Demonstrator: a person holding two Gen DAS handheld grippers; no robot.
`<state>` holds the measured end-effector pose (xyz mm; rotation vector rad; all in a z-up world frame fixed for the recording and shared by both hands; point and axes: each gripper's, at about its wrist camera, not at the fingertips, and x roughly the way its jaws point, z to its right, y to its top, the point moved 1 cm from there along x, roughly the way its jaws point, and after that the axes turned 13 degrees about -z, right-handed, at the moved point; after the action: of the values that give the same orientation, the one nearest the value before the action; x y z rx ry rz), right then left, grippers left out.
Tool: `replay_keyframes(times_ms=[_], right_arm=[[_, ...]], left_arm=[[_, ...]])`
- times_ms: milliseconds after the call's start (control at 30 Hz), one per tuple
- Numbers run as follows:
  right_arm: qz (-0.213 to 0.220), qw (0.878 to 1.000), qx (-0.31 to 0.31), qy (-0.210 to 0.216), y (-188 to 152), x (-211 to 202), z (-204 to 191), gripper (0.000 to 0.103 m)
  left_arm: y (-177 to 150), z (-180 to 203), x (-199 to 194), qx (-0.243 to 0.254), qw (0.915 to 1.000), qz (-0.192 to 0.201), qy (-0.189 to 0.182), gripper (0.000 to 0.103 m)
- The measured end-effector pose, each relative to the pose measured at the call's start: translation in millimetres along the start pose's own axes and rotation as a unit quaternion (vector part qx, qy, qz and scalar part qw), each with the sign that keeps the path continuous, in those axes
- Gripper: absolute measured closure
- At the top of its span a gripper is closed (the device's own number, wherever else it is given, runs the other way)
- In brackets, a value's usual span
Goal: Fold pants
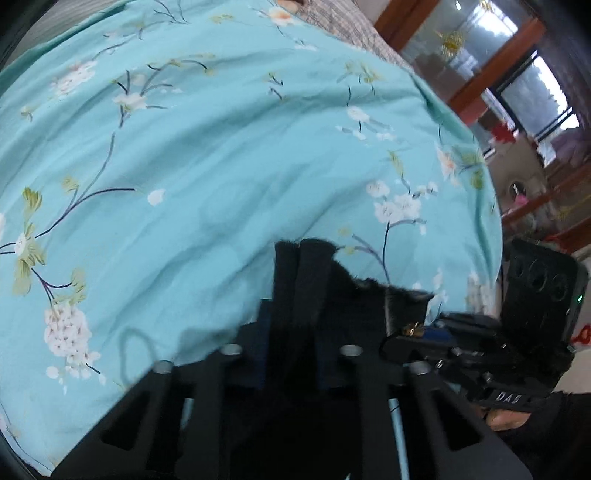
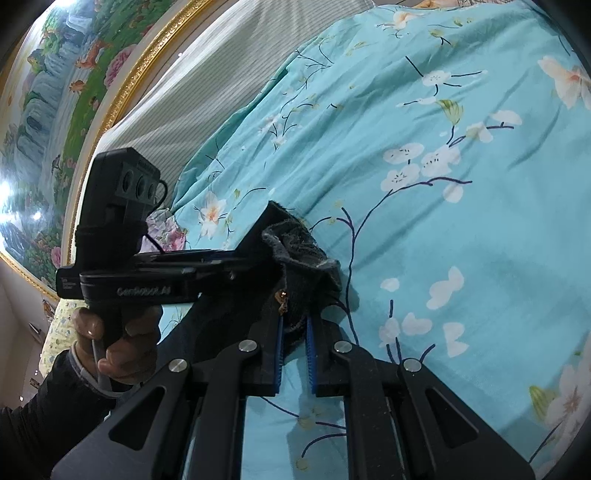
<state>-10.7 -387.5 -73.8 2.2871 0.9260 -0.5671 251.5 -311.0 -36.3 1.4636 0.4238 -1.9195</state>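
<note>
The dark pants [image 2: 299, 254] are bunched at the waist above the turquoise floral bed cover [image 2: 443, 221], with a small brass zipper pull [image 2: 282, 295] showing. My right gripper [image 2: 295, 328] is shut on this fabric, which sits between its blue pads [image 2: 279, 350]. My left gripper [image 2: 273, 218] comes in from the left, held by a hand [image 2: 118, 339], and meets the same bunch. In the left wrist view my left gripper [image 1: 299, 258] has its fingers together with the black pants [image 1: 354, 291] pinched at their tips. My right gripper [image 1: 417, 332] grips the cloth just to the right.
The bed cover [image 1: 221, 166] fills most of both views. A gold-framed painting [image 2: 55, 92] and a striped headboard [image 2: 203, 74] stand behind the bed. A wooden glass cabinet [image 1: 480, 55] and plaid cloth [image 1: 340, 18] lie beyond its far edge.
</note>
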Motion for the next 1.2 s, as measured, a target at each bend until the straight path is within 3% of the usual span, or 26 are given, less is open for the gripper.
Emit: replay_keyframes(times_ms=[233,567,900,1200], right_arm=[[0.002,1.0,-0.011,0.016,-0.6,-5.4,-9.2,0.092],[-0.001,0.994,-0.061,0.088,0.5,-14.4,-59.2,0.092],[-0.052,0.981,-0.131,0.13,-16.3,19.3,-126.7,0.092],[-0.113,0.971,-0.152,0.149,-41.6,64.8,-152.2,0.092]], left_arm=[[-20.0,9.1,-32.4,0.004,0.9987,0.05,-0.006,0.093],[-77.6,0.0,-99.4,-0.013,0.9926,0.12,-0.008,0.093],[-160.0,-30.8,-132.4,-0.061,0.984,0.168,-0.005,0.093],[-217.7,-62.0,-122.7,-0.116,0.9759,0.185,-0.003,0.093]])
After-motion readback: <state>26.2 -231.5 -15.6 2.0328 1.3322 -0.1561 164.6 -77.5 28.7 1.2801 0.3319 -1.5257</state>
